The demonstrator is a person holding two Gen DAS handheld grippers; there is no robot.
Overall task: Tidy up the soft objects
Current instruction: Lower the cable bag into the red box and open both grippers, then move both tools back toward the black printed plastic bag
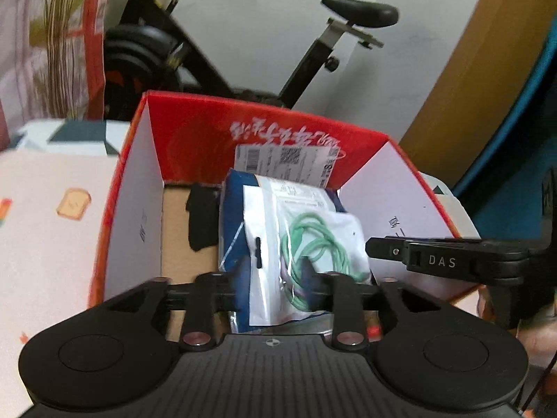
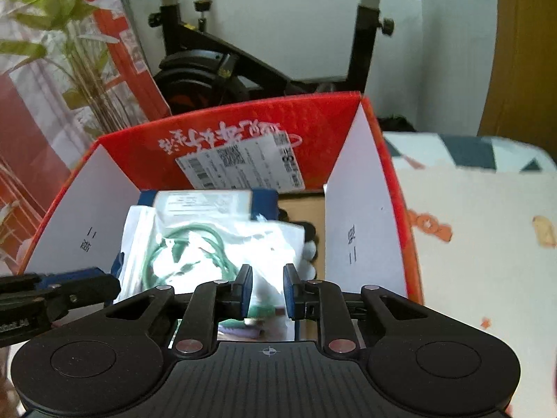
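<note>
Placement step: cable pouch going into the box

Pouch of green cable lies inside the red box, atop a blue packet. My left gripper stands parted around it, pads clear. Right gripper at its three o'clock, narrow; grip uncertain. Next: withdraw both upward.

A: You've got soft, even daylight here, no hard shadows inside the box.

B: Glare washes out the clear bag in your right view, though. Both pictures smear slightly, and the fisheye bends the door at the edges.
</note>
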